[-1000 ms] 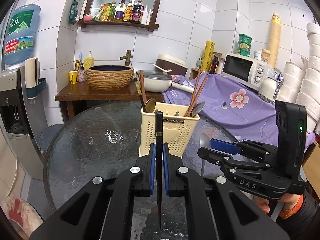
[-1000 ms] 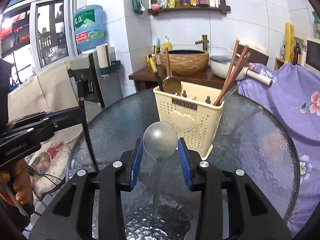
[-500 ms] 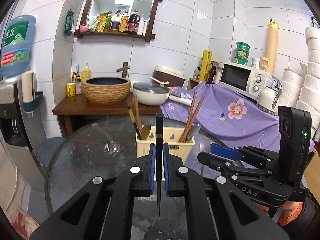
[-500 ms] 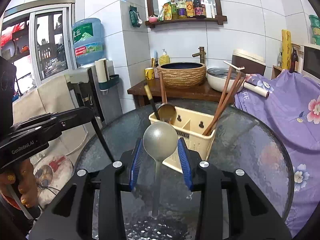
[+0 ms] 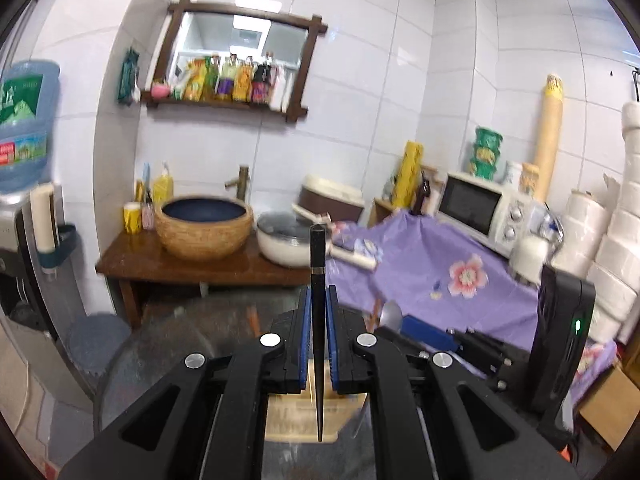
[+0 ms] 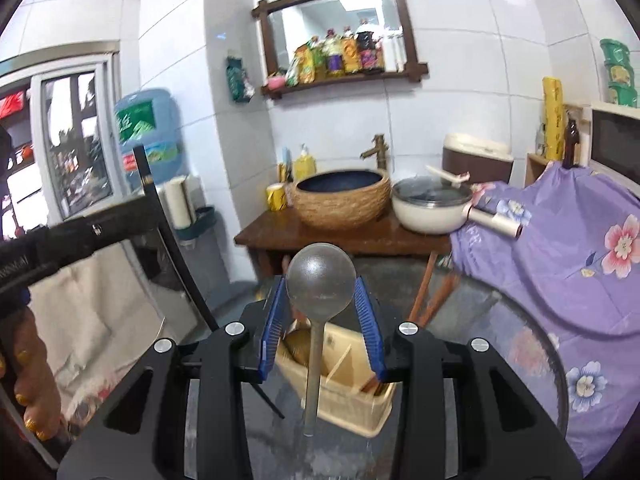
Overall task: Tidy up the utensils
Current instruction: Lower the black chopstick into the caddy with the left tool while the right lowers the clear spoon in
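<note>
Above utensil holder (image 6: 340, 396), chopstick (image 5: 318, 320), spoon (image 6: 320, 292) gripped

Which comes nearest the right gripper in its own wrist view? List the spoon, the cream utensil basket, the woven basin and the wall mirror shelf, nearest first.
1. Spoon: clamped in the right gripper.
2. Cream utensil basket: just below, on the glass table.
3. Woven basin: behind, on the wooden side table.
4. Wall mirror shelf: highest up, on the tiled wall.

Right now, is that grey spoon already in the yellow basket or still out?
Out. The right gripper fingers clamp the spoon bowl-up, above the basket.
</note>
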A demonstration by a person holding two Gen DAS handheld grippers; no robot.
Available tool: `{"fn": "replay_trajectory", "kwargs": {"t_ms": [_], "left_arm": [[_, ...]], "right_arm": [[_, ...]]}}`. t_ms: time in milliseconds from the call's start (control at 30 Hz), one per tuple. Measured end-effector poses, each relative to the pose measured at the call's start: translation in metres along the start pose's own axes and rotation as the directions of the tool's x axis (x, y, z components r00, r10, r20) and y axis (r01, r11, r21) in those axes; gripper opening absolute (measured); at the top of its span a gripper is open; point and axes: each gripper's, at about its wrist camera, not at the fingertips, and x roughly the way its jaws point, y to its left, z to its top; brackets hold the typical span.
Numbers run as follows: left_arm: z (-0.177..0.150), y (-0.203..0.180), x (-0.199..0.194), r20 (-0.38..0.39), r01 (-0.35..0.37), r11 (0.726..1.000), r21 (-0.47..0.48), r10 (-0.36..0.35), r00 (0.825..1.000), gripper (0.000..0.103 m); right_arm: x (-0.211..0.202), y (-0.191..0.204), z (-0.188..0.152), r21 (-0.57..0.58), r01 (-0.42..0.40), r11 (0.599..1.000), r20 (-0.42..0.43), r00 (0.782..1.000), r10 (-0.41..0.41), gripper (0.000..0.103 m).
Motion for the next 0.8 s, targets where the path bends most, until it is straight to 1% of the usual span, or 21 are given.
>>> {"fn": "replay_trajectory", "kwargs": {"t_ms": [33,100,167,267,333,467,567,667,800], "left_arm": [[0.009,-0.003,0.004,0.023,-0.021,1.0,0.007,0.021,1.0,0.007],[0.017,-0.007,0.011,0.042,-0.033,0.999,0.008,0.033,0.999,0.007],[0.02,-0.008,0.023,0.056,-0.054,0.999,0.007,0.053,0.997,0.007],[0.015,-0.007,0.042,0.053,-0.093,0.996,0.017,0.092,0.994,0.007],[0.007,-0.005,0.054,0.046,-0.115,0.993,0.026,0.114,0.992,0.007],[-0.019,0.008,0.077,-0.014,-0.113,0.994,0.001,0.113,0.994,0.007],[-0.038,0.011,0.09,-0.053,-0.108,0.994,0.005,0.108,0.993,0.007],[-0.057,0.009,0.101,-0.086,-0.101,0.995,0.027,0.103,0.991,0.007],[-0.074,0.009,0.106,-0.1,-0.101,0.994,0.044,0.105,0.989,0.007]], "right_arm": [[0.002,0.0,0.008,-0.003,0.013,1.0,0.014,1.0,-0.013,0.036],[0.009,0.0,0.021,-0.017,0.052,0.999,0.044,0.998,-0.051,0.036],[0.016,-0.002,0.024,-0.019,0.077,0.997,0.06,0.995,-0.075,0.036],[0.03,-0.005,0.018,-0.017,0.095,0.995,0.059,0.994,-0.094,0.036],[0.04,-0.008,0.006,-0.016,0.111,0.994,0.055,0.992,-0.11,0.036],[0.055,-0.016,-0.021,-0.019,0.134,0.991,0.05,0.99,-0.133,0.036],[0.063,-0.02,-0.043,-0.023,0.142,0.99,0.044,0.989,-0.141,0.036],[0.07,-0.018,-0.061,-0.049,0.151,0.987,0.046,0.988,-0.149,0.036],[0.075,-0.013,-0.085,-0.096,0.179,0.979,0.067,0.983,-0.173,0.037]]}}
